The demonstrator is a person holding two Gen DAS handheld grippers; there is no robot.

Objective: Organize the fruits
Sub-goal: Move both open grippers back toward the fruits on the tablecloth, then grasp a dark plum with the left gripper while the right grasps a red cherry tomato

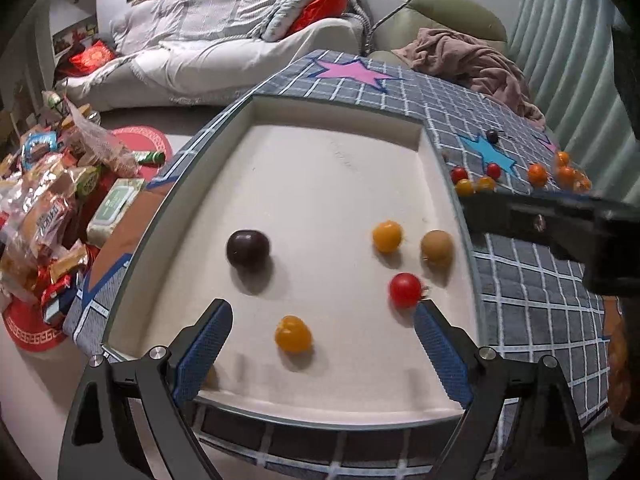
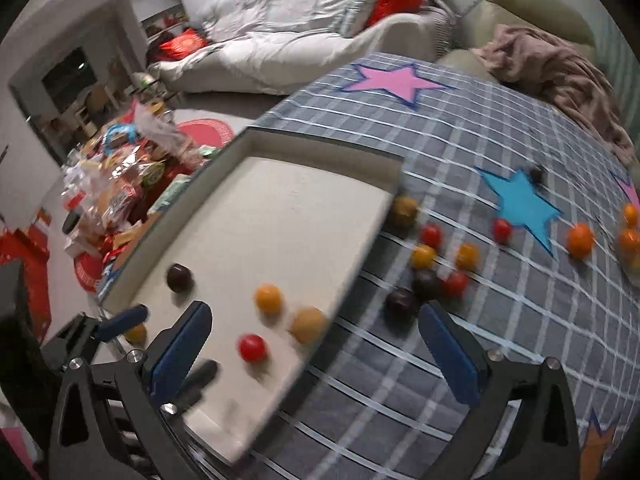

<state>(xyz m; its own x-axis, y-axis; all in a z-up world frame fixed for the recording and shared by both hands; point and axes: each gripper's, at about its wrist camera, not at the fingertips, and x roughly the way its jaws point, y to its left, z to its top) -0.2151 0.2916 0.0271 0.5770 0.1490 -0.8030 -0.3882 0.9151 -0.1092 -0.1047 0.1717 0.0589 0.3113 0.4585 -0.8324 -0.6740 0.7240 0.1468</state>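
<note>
Fruits are split between two spots right now: five of them sit loose in the white tray (image 1: 280, 152), the rest are scattered on the checkered cloth (image 1: 532, 280) to its right. In the tray I've got a dark plum (image 1: 248, 248) off on the left by itself, a yellow tomato (image 1: 387, 236) and a tan round fruit (image 1: 437, 247) close together on the right, a red tomato (image 1: 405, 289) just below those, and another yellow one (image 1: 293, 334) nearest my left gripper (image 1: 320, 344).

My left gripper hangs over the near end of the tray with its fingers spread wide, nothing between them. The red tomato is right by the tip of one finger, but I can't tell if it's touching.

My right gripper (image 2: 316, 352) is also wide apart and holding nothing, straddling the tray's right edge. That view's a bit blurry. Ahead of it on the cloth there's a cluster of small red, yellow and dark fruits (image 2: 426, 280), and some oranges (image 2: 580, 240) further out past the blue star (image 2: 520, 206).
</note>
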